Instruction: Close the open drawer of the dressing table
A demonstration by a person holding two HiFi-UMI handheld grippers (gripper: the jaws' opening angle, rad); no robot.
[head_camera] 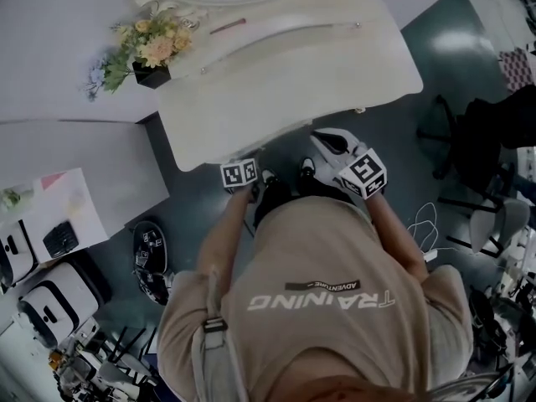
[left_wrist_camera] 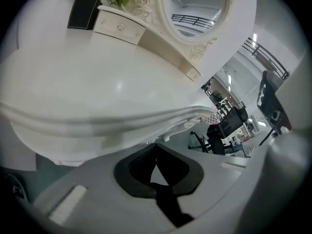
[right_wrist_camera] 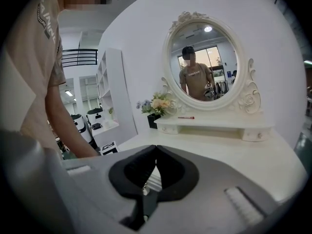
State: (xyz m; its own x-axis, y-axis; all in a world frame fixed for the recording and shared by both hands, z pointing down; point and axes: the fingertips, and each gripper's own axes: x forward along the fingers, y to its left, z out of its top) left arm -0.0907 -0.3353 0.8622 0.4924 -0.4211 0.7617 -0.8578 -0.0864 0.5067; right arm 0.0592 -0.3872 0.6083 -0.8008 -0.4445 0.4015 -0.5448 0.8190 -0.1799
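Hiding beneath the dressing table (head_camera: 293,65) top, the drawer cannot be made out. Left gripper (left_wrist_camera: 156,146) and right gripper (right_wrist_camera: 156,148) sit near the table's front edge, fingers pressed together, gripping nothing.

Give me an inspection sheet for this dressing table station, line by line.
Surface: white dressing table top, bare across its middle.
Job's things: open drawer not seen in any view; small shelf drawer shut.
Clutter: flowers in a black pot at the back left; thin red item on the shelf; oval mirror behind.
Grippers: left gripper shut, holding nothing, close under the table's front edge; right gripper shut, holding nothing, facing the mirror.
Cables: white cable looped on the floor at the right.
Surroundings: office chair at the right; white machines at the left.
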